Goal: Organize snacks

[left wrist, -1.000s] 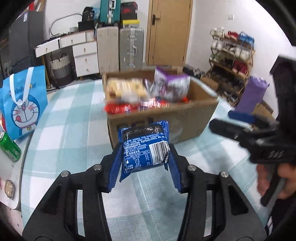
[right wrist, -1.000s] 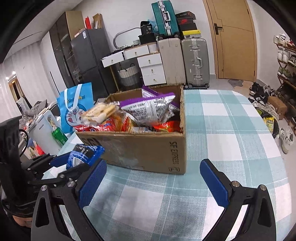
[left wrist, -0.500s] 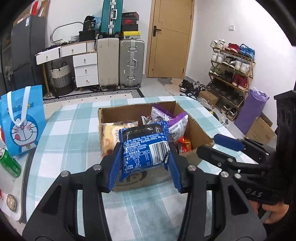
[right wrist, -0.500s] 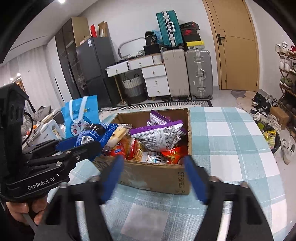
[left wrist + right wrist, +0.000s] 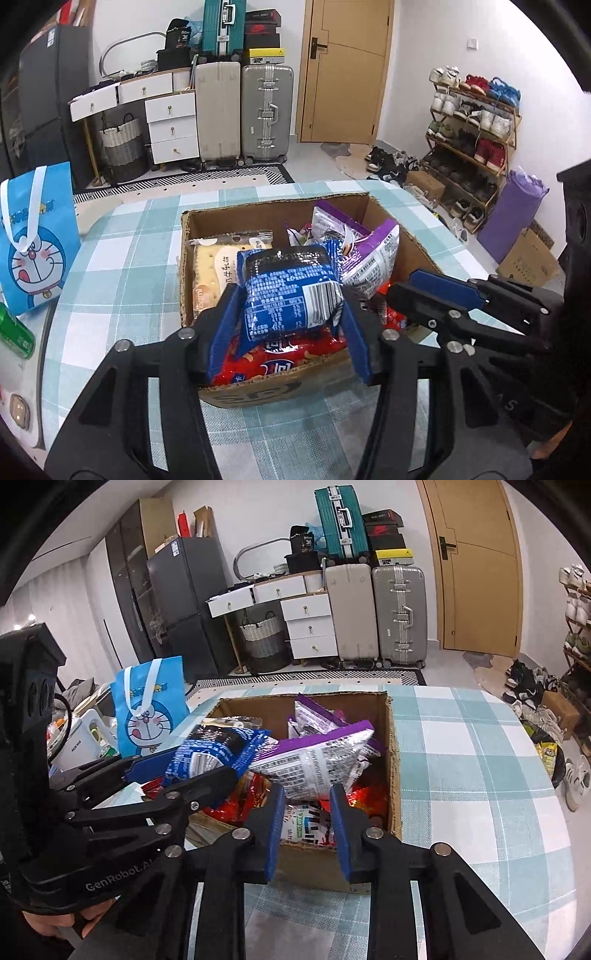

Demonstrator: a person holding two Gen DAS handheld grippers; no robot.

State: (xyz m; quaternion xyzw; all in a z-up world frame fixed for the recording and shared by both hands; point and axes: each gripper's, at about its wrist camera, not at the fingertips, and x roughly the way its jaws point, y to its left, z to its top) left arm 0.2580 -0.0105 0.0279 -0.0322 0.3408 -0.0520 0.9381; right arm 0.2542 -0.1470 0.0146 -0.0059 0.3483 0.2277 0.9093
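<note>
Both claws have travelled in from the near table edge since the earlier frames. They now hang over the open cardboard box (image 5: pixel 258 391), where a second ago I was looking at its front wall from low down.

The left claw (image 5: pixel 290 295) carries the blue snack packet (image 5: pixel 291 299) upright between its blue pads, barcode side towards me. Its jaws have just been opening a little. The packet is still between them, off the heap, and both its sides seem to lie against the pads. It hangs above the near left part of the box, over a red packet (image 5: pixel 280 354) that lies against the front wall.

The right claw (image 5: pixel 306 794) stood wide a second ago and its jaws have just closed. They are now as narrow as they go, with nothing between them. It points down over the near right part of the box, just beside the left claw.

The box stands about mid-table on the teal and white check cloth of the table (image 5: pixel 129 277). It is heaped with snacks: a clear pack of crackers (image 5: pixel 214 266) flat along its left wall, and a purple and silver packet (image 5: pixel 369 258) propped across the middle, with orange-red packets under it.

A blue cartoon bag (image 5: pixel 37 236) stands upright at the left table edge. A green can (image 5: pixel 14 332) lies nearer to me beside that same edge.
</note>
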